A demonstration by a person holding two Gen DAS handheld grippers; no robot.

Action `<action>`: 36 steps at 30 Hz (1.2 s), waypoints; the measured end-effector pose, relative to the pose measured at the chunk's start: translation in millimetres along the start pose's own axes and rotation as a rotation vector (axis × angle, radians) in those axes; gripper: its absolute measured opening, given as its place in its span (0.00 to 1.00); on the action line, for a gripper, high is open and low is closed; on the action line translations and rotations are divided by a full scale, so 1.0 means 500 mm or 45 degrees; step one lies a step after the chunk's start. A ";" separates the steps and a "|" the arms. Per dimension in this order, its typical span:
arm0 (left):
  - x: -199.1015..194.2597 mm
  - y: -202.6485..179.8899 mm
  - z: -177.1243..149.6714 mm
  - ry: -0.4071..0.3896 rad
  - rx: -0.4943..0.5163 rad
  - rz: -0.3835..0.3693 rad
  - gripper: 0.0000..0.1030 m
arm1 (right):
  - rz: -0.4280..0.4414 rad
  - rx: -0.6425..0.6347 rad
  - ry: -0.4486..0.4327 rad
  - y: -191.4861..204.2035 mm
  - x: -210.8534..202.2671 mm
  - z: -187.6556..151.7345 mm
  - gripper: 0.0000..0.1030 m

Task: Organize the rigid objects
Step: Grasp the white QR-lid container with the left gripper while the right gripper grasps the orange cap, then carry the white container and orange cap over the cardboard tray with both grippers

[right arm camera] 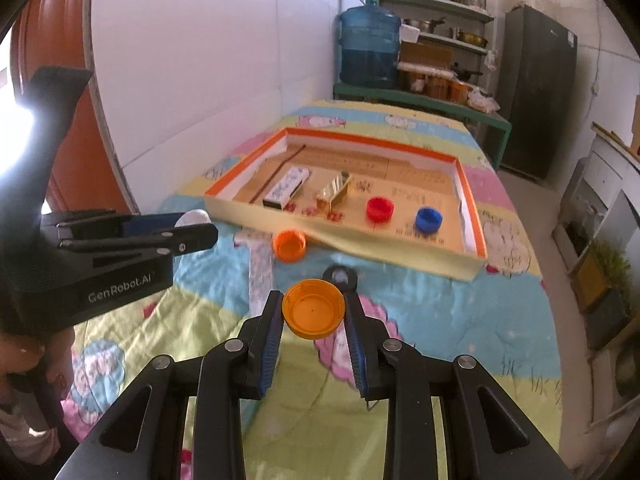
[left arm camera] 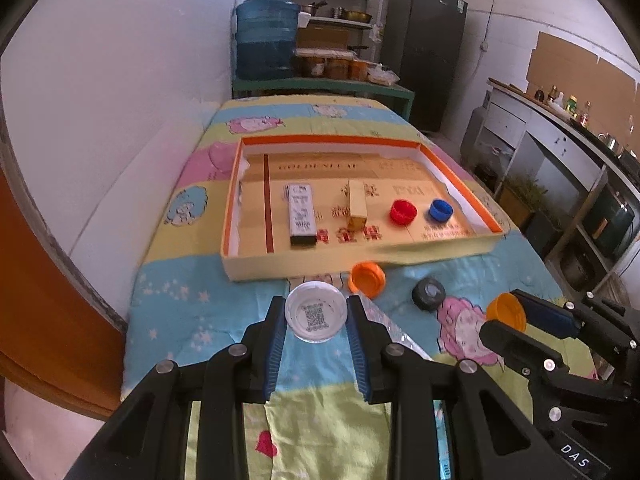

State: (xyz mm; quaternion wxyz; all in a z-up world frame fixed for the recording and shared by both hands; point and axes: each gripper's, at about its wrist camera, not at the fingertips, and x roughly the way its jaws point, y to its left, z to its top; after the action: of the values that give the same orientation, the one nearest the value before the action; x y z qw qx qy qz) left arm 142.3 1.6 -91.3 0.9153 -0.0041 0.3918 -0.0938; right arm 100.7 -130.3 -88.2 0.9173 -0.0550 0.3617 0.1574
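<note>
The left gripper (left arm camera: 316, 316) is clamping a white cap (left arm camera: 316, 312) between its jaws, holding it above the patterned cloth (left arm camera: 240, 312) on the counter. The right gripper (right arm camera: 314, 314) is gripping an orange cap (right arm camera: 313, 309) the same way. Another orange cap (right arm camera: 289, 245) and a black cap (left arm camera: 428, 293) are lying just before the shallow box (left arm camera: 304, 266), which is holding a red cap (left arm camera: 403, 211), a blue cap (left arm camera: 440, 210) and two small packets.

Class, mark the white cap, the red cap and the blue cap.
white cap (left arm camera: 316, 313), left wrist view, its printed inside.
red cap (left arm camera: 403, 211), left wrist view, its hollow.
blue cap (right arm camera: 428, 219), right wrist view, its hollow.
</note>
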 end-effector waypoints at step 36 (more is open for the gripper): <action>0.032 0.007 0.139 -0.107 -0.033 0.048 0.30 | -0.047 0.032 -0.107 -0.064 0.044 0.151 0.30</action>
State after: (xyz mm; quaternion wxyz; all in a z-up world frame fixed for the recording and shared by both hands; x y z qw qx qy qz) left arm 203.6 -2.2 -54.6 0.9324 -0.0126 0.3542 -0.0713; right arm 175.3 -139.1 -48.1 0.9351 -0.0432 0.3236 0.1381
